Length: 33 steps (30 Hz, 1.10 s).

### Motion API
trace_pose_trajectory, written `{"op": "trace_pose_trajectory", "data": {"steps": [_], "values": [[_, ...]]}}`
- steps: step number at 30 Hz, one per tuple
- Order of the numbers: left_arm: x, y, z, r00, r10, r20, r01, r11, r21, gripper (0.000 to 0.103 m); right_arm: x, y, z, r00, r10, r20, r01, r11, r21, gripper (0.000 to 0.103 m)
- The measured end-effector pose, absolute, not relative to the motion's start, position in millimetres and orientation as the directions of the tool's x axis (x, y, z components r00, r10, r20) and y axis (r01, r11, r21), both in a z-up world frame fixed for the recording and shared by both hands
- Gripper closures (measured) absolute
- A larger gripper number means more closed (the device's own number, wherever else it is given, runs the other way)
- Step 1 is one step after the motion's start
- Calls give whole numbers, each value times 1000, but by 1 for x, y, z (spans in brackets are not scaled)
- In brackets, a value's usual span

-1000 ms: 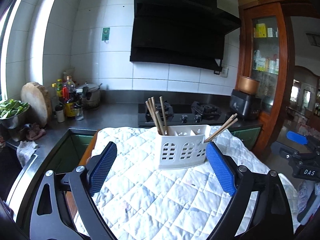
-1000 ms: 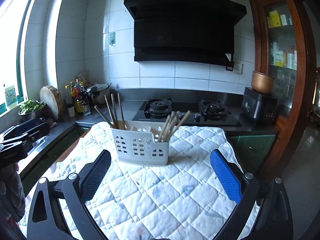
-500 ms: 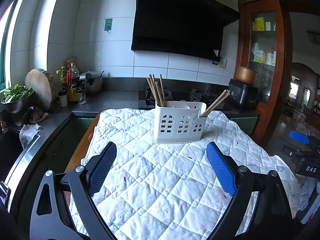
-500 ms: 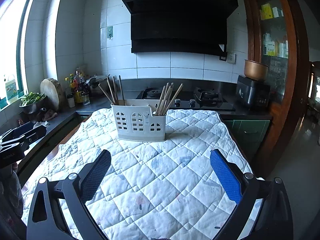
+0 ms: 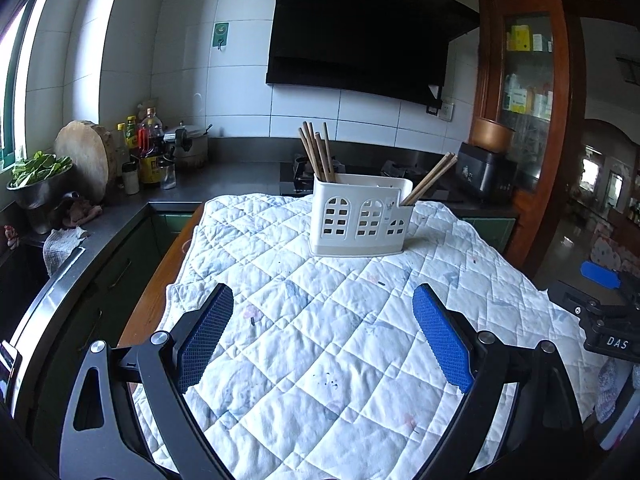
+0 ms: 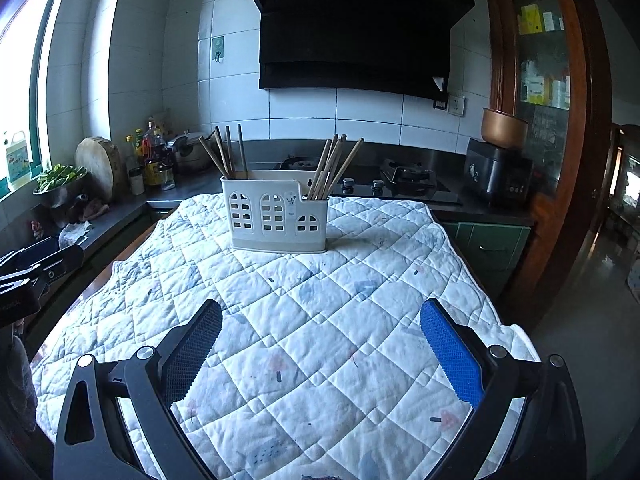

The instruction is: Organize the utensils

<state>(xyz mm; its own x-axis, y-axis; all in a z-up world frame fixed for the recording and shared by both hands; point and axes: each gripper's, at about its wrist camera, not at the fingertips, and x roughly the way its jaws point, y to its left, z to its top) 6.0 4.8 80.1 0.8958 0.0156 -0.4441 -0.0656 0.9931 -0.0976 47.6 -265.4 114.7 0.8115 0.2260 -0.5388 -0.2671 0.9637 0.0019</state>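
Holding both grippers well back from the work, I log this moment as follows, largest item first.

Bench: wooden edge showing at left; the top carries a quilted white cloth, soft, stitched in diamonds and lightly stained. It may drag, so I would approach from above rather than slide in.

Utensil caddy: white moulded plastic, rectangular, with arched window cut-outs, standing upright at the far middle of the cloth.

Chopsticks, left bundle and right bundle: slim wooden sticks, leaning fanned in opposite end compartments; the middle looks vacant.

Left gripper: jaws released and wide apart, blue textured pads, nothing between them.

Right gripper: likewise spread and unloaded.

Judgement: nothing loose remains on the cloth, so sorting appears done; any regrasp should pinch sticks near their tops.
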Motion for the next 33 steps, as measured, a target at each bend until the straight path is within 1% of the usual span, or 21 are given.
{"op": "trace_pose_trajectory", "data": {"steps": [21,33], "values": [[5,-11,64,865,-9,-501,-23,998,-58,12,46,-275,107,796,234,-558,-261,965,33,7],[7,-13,61,859,-16,-512,-14,998,-55,12,47,-272,103,788,236,-569,-268,963,28,7]]}}
